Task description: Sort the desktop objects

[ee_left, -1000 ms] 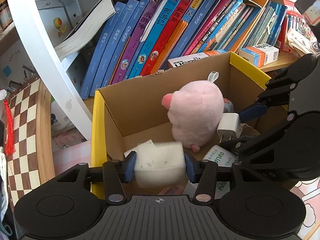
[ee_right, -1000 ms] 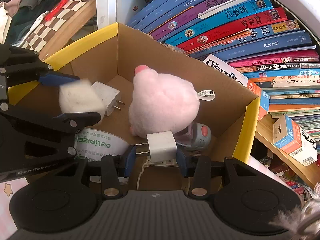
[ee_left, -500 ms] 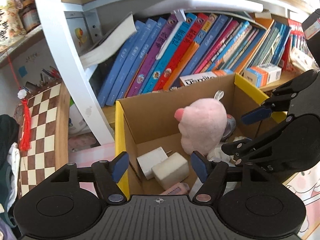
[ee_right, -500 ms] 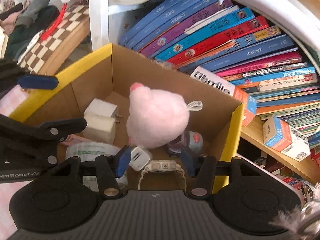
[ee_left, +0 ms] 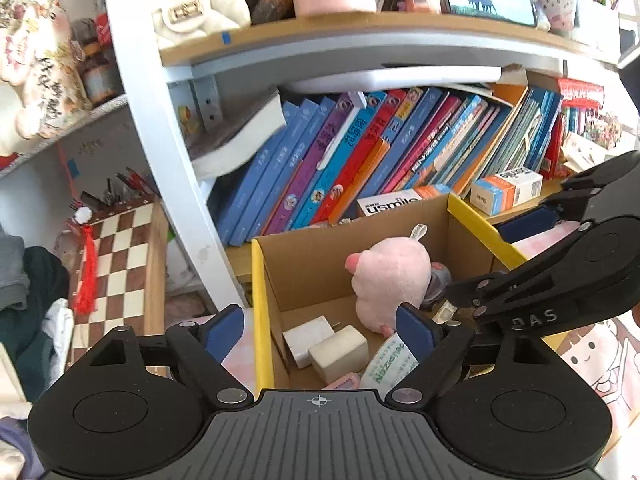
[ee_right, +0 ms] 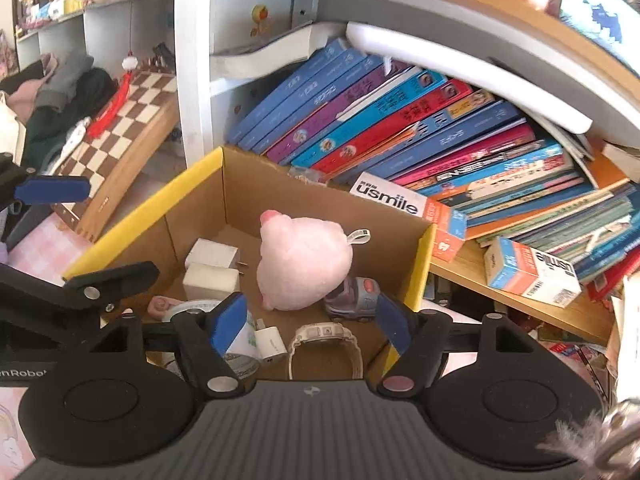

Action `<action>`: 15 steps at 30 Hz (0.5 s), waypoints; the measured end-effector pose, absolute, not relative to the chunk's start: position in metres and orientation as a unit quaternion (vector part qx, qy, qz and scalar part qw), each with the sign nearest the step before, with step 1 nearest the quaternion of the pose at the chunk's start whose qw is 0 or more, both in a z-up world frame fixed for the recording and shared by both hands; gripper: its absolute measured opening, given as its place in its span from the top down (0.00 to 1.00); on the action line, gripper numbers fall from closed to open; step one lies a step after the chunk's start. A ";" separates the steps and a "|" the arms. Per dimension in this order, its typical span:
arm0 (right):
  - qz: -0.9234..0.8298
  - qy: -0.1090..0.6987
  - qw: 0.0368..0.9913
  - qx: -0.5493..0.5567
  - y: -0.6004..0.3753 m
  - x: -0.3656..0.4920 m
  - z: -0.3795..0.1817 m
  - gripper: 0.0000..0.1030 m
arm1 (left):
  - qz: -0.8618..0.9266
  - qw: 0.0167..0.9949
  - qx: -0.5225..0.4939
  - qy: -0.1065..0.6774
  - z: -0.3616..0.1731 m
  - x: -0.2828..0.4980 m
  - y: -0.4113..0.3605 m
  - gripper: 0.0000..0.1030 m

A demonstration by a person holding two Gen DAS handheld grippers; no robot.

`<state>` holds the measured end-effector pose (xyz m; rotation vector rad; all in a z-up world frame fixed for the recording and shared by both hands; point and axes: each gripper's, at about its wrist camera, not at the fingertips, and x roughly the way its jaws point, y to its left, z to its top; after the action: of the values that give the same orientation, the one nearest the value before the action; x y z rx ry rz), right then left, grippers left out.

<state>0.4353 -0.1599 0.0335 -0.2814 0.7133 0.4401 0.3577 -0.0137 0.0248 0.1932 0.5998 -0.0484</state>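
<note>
A cardboard box (ee_left: 258,280) (ee_right: 424,256) with yellow rims stands below the bookshelf. Inside lie a pink plush toy (ee_left: 390,276) (ee_right: 304,264), a cream block (ee_left: 340,352) (ee_right: 210,281), a white charger (ee_left: 306,338) (ee_right: 210,252), a small white plug (ee_right: 272,342), a white watch (ee_right: 326,338), a grey toy car (ee_right: 354,300) and a white roll (ee_left: 386,368). My left gripper (ee_left: 320,330) hangs above the box's left wall, its jaws opening with nothing held. Over the box's near edge my right gripper (ee_right: 312,322) is opening too, empty.
Slanted books (ee_left: 352,160) (ee_right: 400,128) fill the shelf behind the box, with a usmile carton (ee_right: 392,200) and a small blue-orange box (ee_left: 506,190) (ee_right: 532,272). A chessboard (ee_left: 116,264) (ee_right: 120,128) leans at the left beside piled clothes (ee_right: 64,92). A white shelf post (ee_left: 168,152) stands near the box.
Both grippers let go and rose back from the box: the cream block now lies beside the white charger, the small plug beside the watch. Both jaws spread wider.
</note>
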 end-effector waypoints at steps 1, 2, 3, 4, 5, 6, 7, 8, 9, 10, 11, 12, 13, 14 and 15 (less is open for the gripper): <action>0.210 0.342 0.906 -0.132 -0.162 0.430 0.036 0.30 | -0.022 0.951 0.094 0.292 0.027 0.353 -0.013 0.14; 0.207 0.339 0.909 -0.128 -0.164 0.425 0.039 0.29 | -0.020 0.952 0.094 0.289 0.029 0.349 -0.011 0.13; 0.204 0.336 0.911 -0.124 -0.166 0.420 0.042 0.29 | -0.019 0.953 0.093 0.287 0.031 0.344 -0.010 0.12; 0.201 0.334 0.913 -0.120 -0.167 0.415 0.044 0.28 | -0.018 0.954 0.092 0.284 0.033 0.340 -0.009 0.12; 0.198 0.332 0.915 -0.117 -0.169 0.410 0.047 0.28 | -0.017 0.955 0.091 0.282 0.036 0.335 -0.007 0.12; 0.196 0.330 0.916 -0.114 -0.171 0.405 0.049 0.28 | -0.017 0.956 0.090 0.280 0.038 0.331 -0.006 0.12; 0.194 0.329 0.918 -0.112 -0.172 0.400 0.050 0.28 | -0.016 0.956 0.090 0.278 0.039 0.328 -0.005 0.11; 0.192 0.327 0.919 -0.110 -0.174 0.395 0.052 0.28 | -0.015 0.957 0.090 0.276 0.041 0.324 -0.004 0.11; 0.189 0.326 0.920 -0.109 -0.175 0.390 0.054 0.28 | -0.015 0.958 0.089 0.274 0.043 0.320 -0.003 0.11; 0.188 0.325 0.921 -0.107 -0.176 0.384 0.055 0.28 | -0.015 0.958 0.088 0.272 0.045 0.316 -0.002 0.11; 0.186 0.324 0.922 -0.106 -0.177 0.379 0.056 0.28 | -0.015 0.959 0.087 0.270 0.046 0.311 -0.001 0.11; 0.184 0.323 0.923 -0.104 -0.179 0.374 0.057 0.28 | -0.015 0.959 0.087 0.268 0.048 0.307 -0.001 0.11; 0.182 0.322 0.924 -0.101 -0.180 0.369 0.058 0.28 | -0.016 0.960 0.087 0.266 0.049 0.303 0.000 0.11; 0.180 0.321 0.925 -0.098 -0.181 0.364 0.059 0.28 | -0.016 0.960 0.087 0.265 0.050 0.298 0.000 0.11; 0.178 0.320 0.926 -0.095 -0.183 0.358 0.060 0.28 | -0.015 0.961 0.086 0.264 0.051 0.294 0.000 0.11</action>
<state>0.3582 -0.1826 0.0602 -0.1944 0.6555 0.3642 0.2939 0.0005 0.0508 0.1745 0.5350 -0.0314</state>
